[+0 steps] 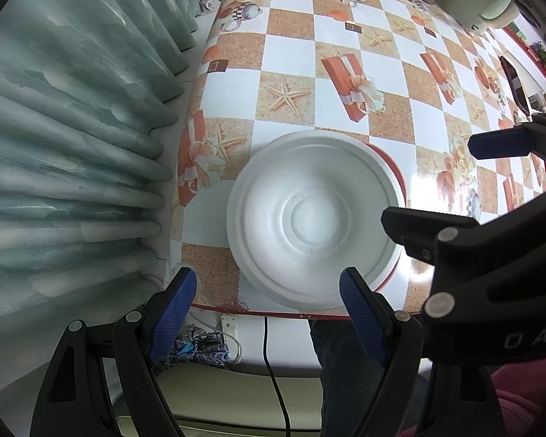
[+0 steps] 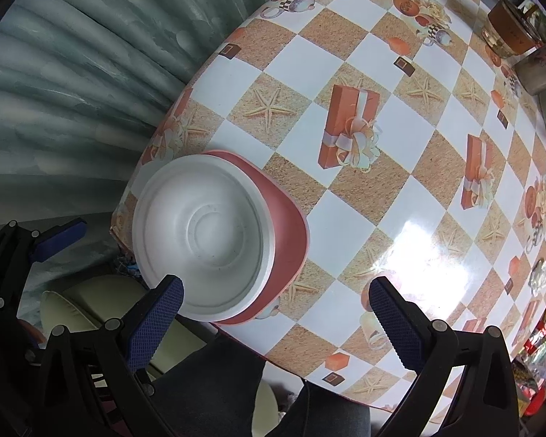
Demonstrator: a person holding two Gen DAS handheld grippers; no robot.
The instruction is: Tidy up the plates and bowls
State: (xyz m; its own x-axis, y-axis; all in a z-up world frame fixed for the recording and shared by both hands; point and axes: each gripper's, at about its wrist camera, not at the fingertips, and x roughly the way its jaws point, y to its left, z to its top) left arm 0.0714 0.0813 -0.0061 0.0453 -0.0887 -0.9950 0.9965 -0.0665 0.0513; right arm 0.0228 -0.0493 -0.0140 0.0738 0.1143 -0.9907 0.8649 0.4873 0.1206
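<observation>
Your left hand-held gripper [image 1: 267,307] hangs wide open and empty at the six o'clock edge of the worktop [image 1: 345,73], where the white bowl [image 1: 315,218] sits nested in the red plate [image 2: 291,244], seemingly stacked for tidiness, and your right hand-held gripper [image 2: 276,313], at three o'clock, also gapes empty.

White bowl [image 1: 309,218] hides most of the red plate [image 1: 395,167] beneath.
</observation>
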